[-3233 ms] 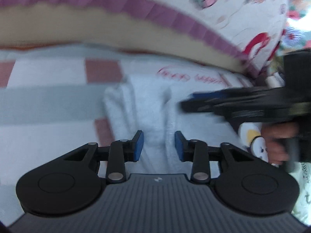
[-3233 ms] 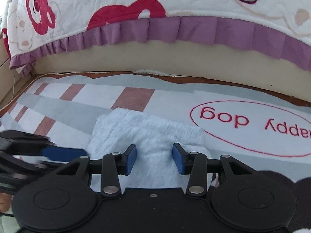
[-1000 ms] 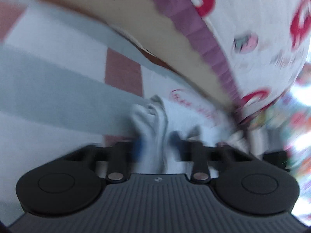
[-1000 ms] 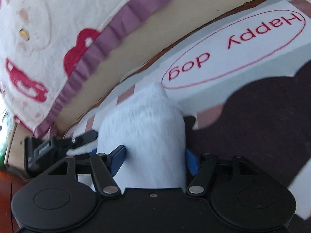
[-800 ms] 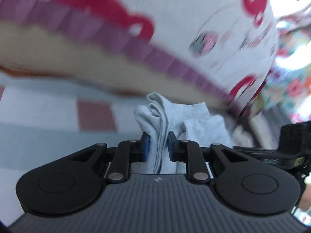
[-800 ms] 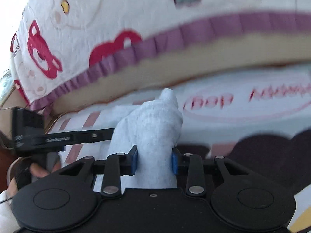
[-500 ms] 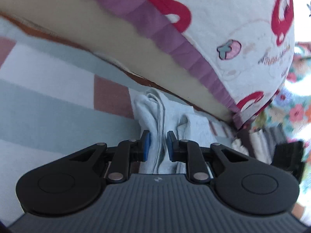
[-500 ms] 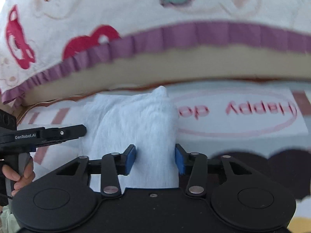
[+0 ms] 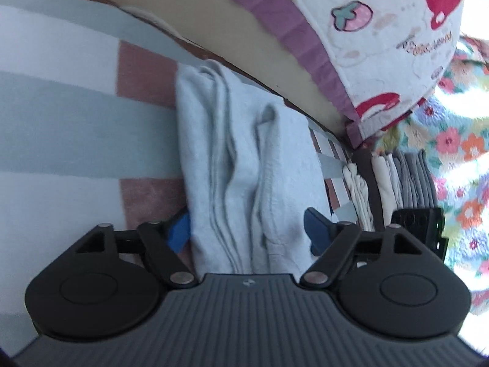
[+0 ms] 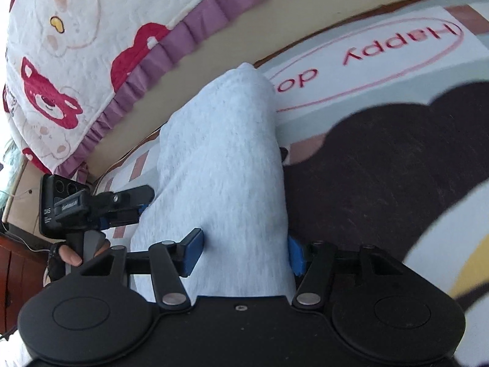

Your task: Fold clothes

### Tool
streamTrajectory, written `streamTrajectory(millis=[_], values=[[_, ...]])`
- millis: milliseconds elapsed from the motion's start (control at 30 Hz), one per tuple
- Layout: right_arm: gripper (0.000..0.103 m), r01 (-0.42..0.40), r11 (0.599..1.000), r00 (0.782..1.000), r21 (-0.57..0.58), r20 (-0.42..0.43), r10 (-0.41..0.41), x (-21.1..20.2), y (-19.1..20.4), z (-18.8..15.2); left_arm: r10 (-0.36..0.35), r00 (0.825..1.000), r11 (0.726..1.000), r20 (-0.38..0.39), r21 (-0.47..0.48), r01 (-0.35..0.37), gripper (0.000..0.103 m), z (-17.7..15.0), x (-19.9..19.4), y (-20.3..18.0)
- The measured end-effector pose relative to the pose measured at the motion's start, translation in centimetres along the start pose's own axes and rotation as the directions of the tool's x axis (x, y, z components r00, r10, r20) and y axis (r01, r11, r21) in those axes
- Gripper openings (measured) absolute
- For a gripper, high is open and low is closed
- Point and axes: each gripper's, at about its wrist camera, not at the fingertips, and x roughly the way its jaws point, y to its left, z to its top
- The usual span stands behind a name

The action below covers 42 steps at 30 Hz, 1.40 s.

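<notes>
A light grey folded garment (image 9: 244, 159) lies as a long bundle on the striped mat (image 9: 61, 116), close to the bed's side. My left gripper (image 9: 247, 229) is open, its blue pads wide apart on either side of the garment's near end. In the right wrist view the same garment (image 10: 226, 159) runs away from me between the open fingers of my right gripper (image 10: 244, 255). The left gripper (image 10: 91, 205) shows there too, at the garment's left edge, held by a hand (image 10: 70, 253).
A bed with a white quilt (image 10: 76, 30) printed with red bears and edged by a purple frill overhangs the mat. The mat carries "Happy dog" lettering (image 10: 382, 49) and a dark brown patch (image 10: 382, 168). A row of folded clothes (image 9: 397, 183) stands at the right beside floral fabric (image 9: 458, 153).
Both grippers were shut on the garment and held it raised; both have opened now, and the garment lies on the mat between their fingers.
</notes>
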Motion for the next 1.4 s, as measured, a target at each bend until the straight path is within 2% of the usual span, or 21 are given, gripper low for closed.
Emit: streamTrajectory(millis=[33,67,100,133,167,200,233,267,433,567,700,833,967,1067,1133,1167,1267,1400], values=[[0.067,0.002,1.0,1.0,-0.006,0.008,-0.002,0.3,0.2,0.2,0.005,1.0,1.0,-0.013,0.005,-0.005,0.077,-0.1,0.2,-0.1],[0.067,0.004,1.0,1.0,-0.01,0.017,-0.004,0.6,0.4,0.5,0.009,1.0,1.0,-0.026,0.01,-0.009,0.064,-0.1,0.4,-0.2],[0.067,0.017,0.999,1.0,-0.029,0.025,-0.016,0.8,0.7,0.6,0.015,0.999,1.0,-0.038,0.016,-0.014,0.044,-0.2,0.6,-0.4],[0.064,0.033,0.998,0.999,-0.052,0.033,-0.031,1.0,1.1,0.7,0.064,0.997,0.994,-0.033,0.088,-0.061,0.038,-0.4,0.7,-1.0],[0.055,0.054,0.995,0.998,-0.085,0.045,-0.05,0.7,1.9,0.7,0.085,0.996,0.985,-0.024,0.151,-0.08,0.029,-0.7,0.7,-1.9],[0.051,0.077,0.99,0.996,-0.12,0.06,-0.07,0.4,2.8,0.7,0.105,0.994,0.972,-0.014,0.213,-0.1,0.023,-1.0,0.7,-2.9],[0.041,0.1,0.983,0.993,-0.155,0.075,-0.089,0.1,3.8,0.6,0.124,0.992,0.955,-0.002,0.273,-0.118,0.021,-1.3,0.7,-3.7],[0.036,0.123,0.974,0.99,-0.189,0.091,-0.107,-0.3,4.7,0.6,0.117,0.993,0.949,0.01,0.293,-0.114,0.019,-1.3,0.5,-4.2],[0.032,0.241,0.907,0.965,-0.345,0.183,-0.187,-2.2,9.5,0.3,0.034,0.995,0.936,0.09,0.345,-0.063,0.019,-1.0,-1.6,-6.1],[0.031,0.304,0.862,0.943,-0.407,0.258,-0.21,-5.3,13.1,0.5,-0.038,0.988,0.926,0.149,0.376,-0.022,0.019,-1.0,-3.8,-8.3],[0.031,0.333,0.842,0.931,-0.423,0.288,-0.224,-9.0,15.1,0.5,-0.075,0.979,0.901,0.188,0.434,-0.015,0.018,-2.7,-5.7,-11.3],[0.031,0.333,0.834,0.93,-0.441,0.301,-0.212,-12.5,16.1,-0.8,-0.114,0.968,0.871,0.224,0.491,-0.012,0.018,-4.5,-7.6,-14.2],[0.031,0.327,0.821,0.932,-0.469,0.306,-0.196,-14.9,16.7,-2.7,-0.137,0.958,0.86,0.252,0.509,-0.012,0.018,-6.2,-8.9,-16.0],[0.031,0.314,0.824,0.934,-0.471,0.308,-0.18,-15.9,16.6,-3.6,-0.12,0.958,0.862,0.259,0.506,-0.029,0.018,-7.1,-9.1,-17.0],[0.031,0.302,0.825,0.939,-0.478,0.298,-0.171,-16.5,16.3,-4.0,-0.041,0.968,0.836,0.249,0.539,-0.103,0.018,-7.8,-9.0,-18.5],[0.031,0.291,0.825,0.943,-0.484,0.293,-0.16,-16.7,16.2,-4.2,-0.016,0.967,0.833,0.256,0.539,-0.129,0.018,-8.2,-9.2,-19.2],[0.031,0.265,0.839,0.946,-0.475,0.299,-0.129,-17.1,15.5,-5.1,-0.024,0.962,0.874,0.273,0.472,-0.112,0.019,-9.1,-9.4,-20.0],[0.031,0.248,0.854,0.942,-0.457,0.32,-0.102,-18.1,14.3,-6.0,0.017,0.959,0.851,0.284,0.5,-0.163,0.019,-10.2,-8.5,-22.0]])
